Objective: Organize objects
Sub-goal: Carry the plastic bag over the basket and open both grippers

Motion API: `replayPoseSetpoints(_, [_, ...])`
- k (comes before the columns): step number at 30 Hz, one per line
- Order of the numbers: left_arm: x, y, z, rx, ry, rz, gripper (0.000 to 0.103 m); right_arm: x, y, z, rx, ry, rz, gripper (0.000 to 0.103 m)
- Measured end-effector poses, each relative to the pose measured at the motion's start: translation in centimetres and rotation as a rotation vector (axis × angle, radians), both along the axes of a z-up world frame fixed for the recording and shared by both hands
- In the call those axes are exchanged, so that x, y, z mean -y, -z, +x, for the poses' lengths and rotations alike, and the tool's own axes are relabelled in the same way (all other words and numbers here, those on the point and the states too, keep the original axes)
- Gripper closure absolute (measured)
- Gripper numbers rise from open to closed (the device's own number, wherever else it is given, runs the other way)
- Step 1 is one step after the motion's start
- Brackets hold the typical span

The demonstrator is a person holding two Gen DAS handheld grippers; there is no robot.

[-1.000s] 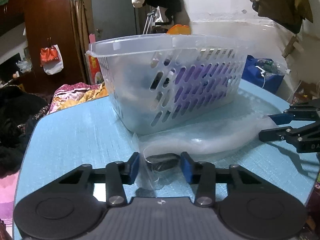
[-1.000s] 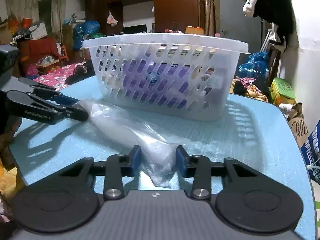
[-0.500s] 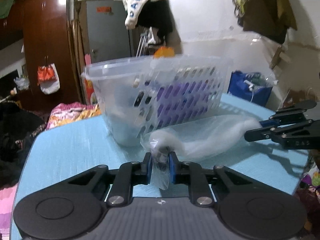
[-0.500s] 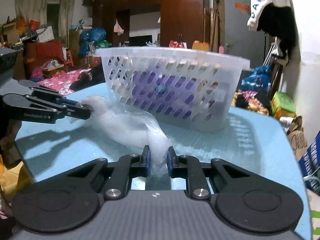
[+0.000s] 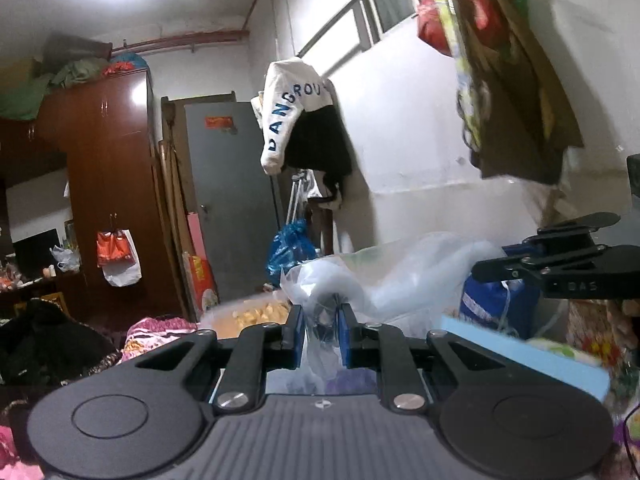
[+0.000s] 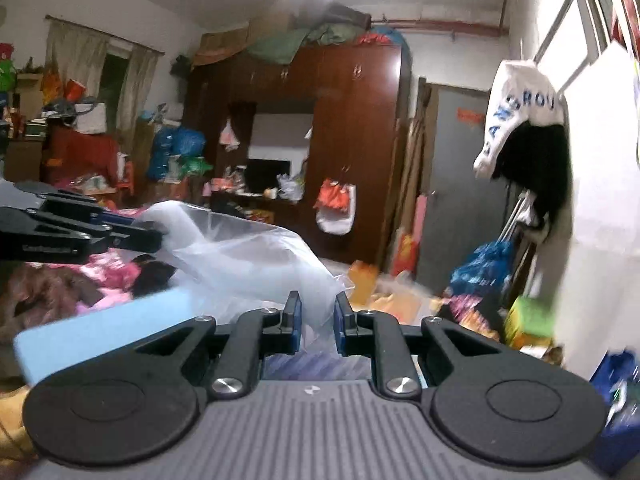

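A clear plastic bag (image 5: 400, 272) hangs in the air between my two grippers. My left gripper (image 5: 320, 330) is shut on one end of the bag. My right gripper (image 6: 316, 324) is shut on the other end (image 6: 248, 252). The right gripper also shows at the right of the left wrist view (image 5: 560, 268), and the left gripper at the left of the right wrist view (image 6: 80, 232). Both are raised well above the light blue table (image 6: 100, 332). The white basket is out of sight.
The table's edge (image 5: 520, 352) lies low in both views. A white wall (image 5: 420, 140) with hanging clothes (image 5: 296, 120) stands to the right. A brown wardrobe (image 6: 340, 140) and a grey door (image 5: 228, 200) are behind.
Both grippers have risen sharply with the bag, lifting it off the table. The basket has dropped out of view. The views now look at the room above table height.
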State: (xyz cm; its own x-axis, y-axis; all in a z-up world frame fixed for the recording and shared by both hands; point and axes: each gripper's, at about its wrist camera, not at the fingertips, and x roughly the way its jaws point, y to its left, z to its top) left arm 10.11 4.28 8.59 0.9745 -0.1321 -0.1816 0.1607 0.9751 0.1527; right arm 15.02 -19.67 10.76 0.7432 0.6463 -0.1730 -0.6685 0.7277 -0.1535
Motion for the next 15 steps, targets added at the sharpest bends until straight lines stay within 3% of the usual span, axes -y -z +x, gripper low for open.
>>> replayPoseSetpoints(5, [0.2, -1.5, 5.8, -0.036, -0.04, -0.002, 0.082, -2.7, -1.5, 5.2, -0.015, 0.052, -0.027, 0.085])
replayPoseSetpoints(9, [-0.2, -0.5, 9.5, -0.069, -0.075, -0.011, 0.082, -4.3, -0.3, 8.0, -0.044, 0.078, -0.063, 0.085])
replayPoseSetpoints(15, [-1.1, 1.3, 11.7, -0.106, -0.12, -0.031, 0.081, -4.7, 1.7, 10.0, -0.102, 0.075, -0.071, 0.085])
